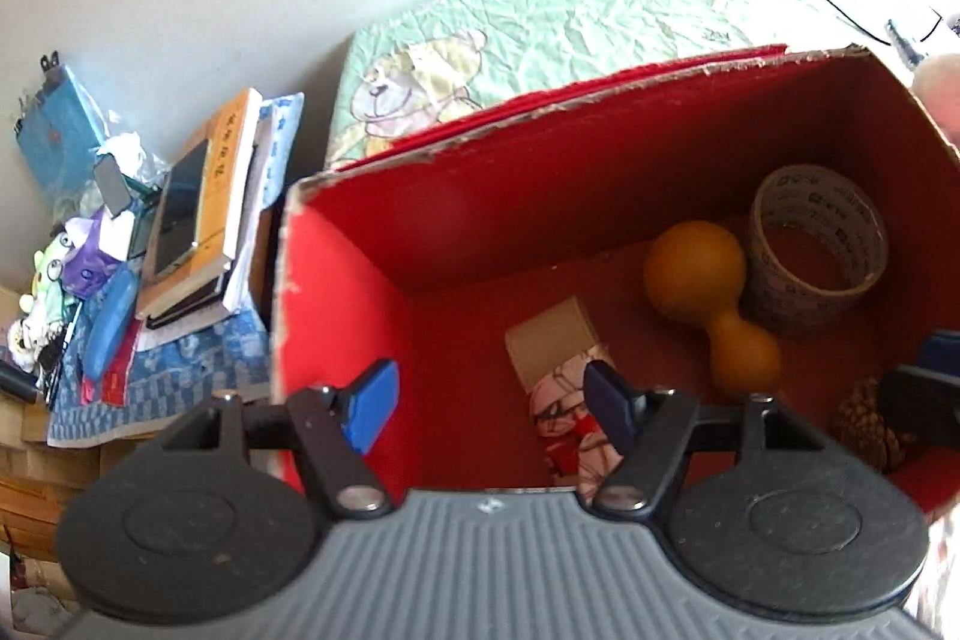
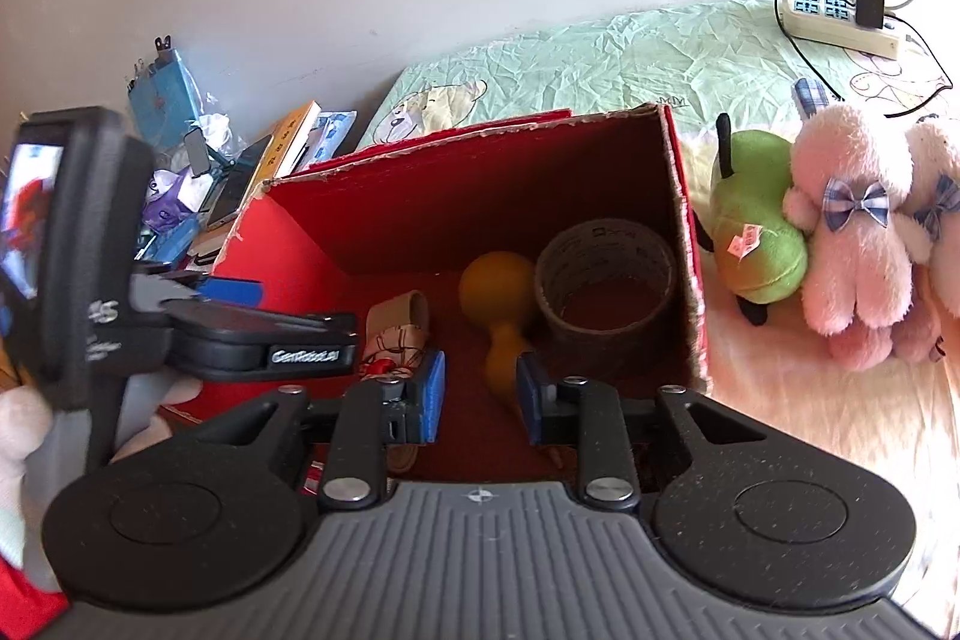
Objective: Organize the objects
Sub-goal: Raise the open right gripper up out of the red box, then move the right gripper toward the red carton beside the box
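a bed with a green sheet (image 2: pixel 600 52) holds a red box (image 1: pixel 336 280). inside it lie a tape roll (image 1: pixel 816 250), a yellow gourd (image 1: pixel 708 280) and a small packet (image 1: pixel 564 358). the left gripper (image 1: pixel 489 403) gapes wide, empty; the right gripper (image 2: pixel 480 394) is partly open, holding nothing.

The left claw (image 2: pixel 240 291), seen from the right wrist, bears the brand "GenRobot.ai" on its side.
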